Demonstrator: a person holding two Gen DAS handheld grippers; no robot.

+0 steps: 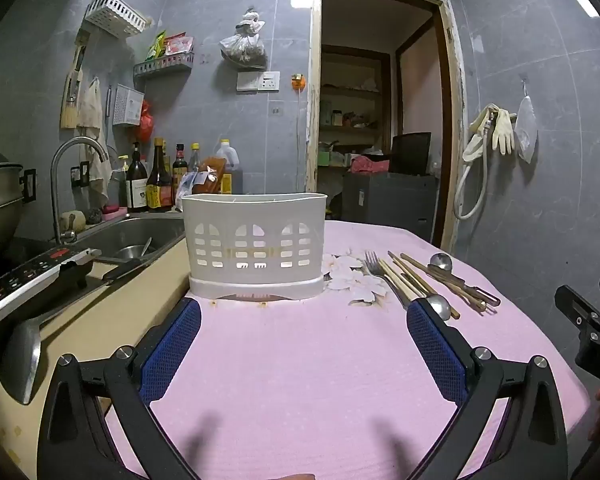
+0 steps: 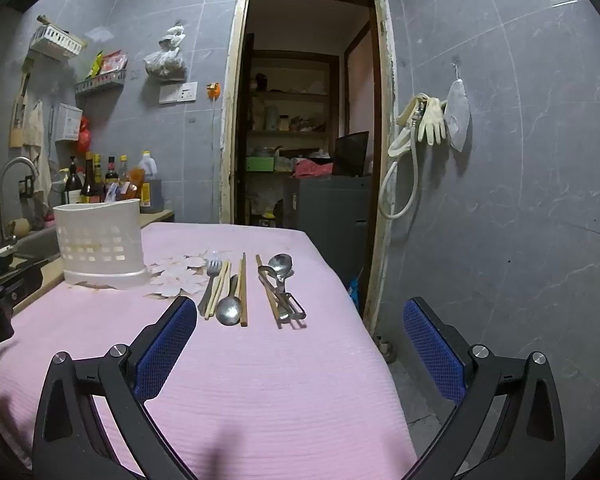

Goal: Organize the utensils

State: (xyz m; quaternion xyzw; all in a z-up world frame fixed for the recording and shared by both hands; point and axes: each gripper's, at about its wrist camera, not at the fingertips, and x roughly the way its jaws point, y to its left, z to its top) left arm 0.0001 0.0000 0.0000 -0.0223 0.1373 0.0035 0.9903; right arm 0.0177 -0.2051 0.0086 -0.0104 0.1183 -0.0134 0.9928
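Observation:
A white slotted utensil holder [image 1: 254, 242] stands upright on the pink tablecloth [image 1: 300, 360]; it also shows in the right wrist view [image 2: 100, 240]. To its right lie a fork [image 2: 211, 280], wooden chopsticks [image 2: 243, 288], two metal spoons [image 2: 229, 307] [image 2: 281, 265] and a peeler [image 2: 290, 304]. In the left wrist view they lie at right: fork [image 1: 376, 266], spoon [image 1: 440, 261]. My left gripper [image 1: 304, 312] is open and empty, just short of the holder. My right gripper [image 2: 300, 312] is open and empty, just short of the utensils.
A sink [image 1: 136, 236] with a faucet [image 1: 66, 184], sauce bottles [image 1: 158, 180] and an induction cooker [image 1: 24, 276] lie left of the table. The table's right edge [image 2: 356, 320] drops to the floor by a doorway [image 2: 308, 120]. The right gripper's body [image 1: 592, 328] shows at right.

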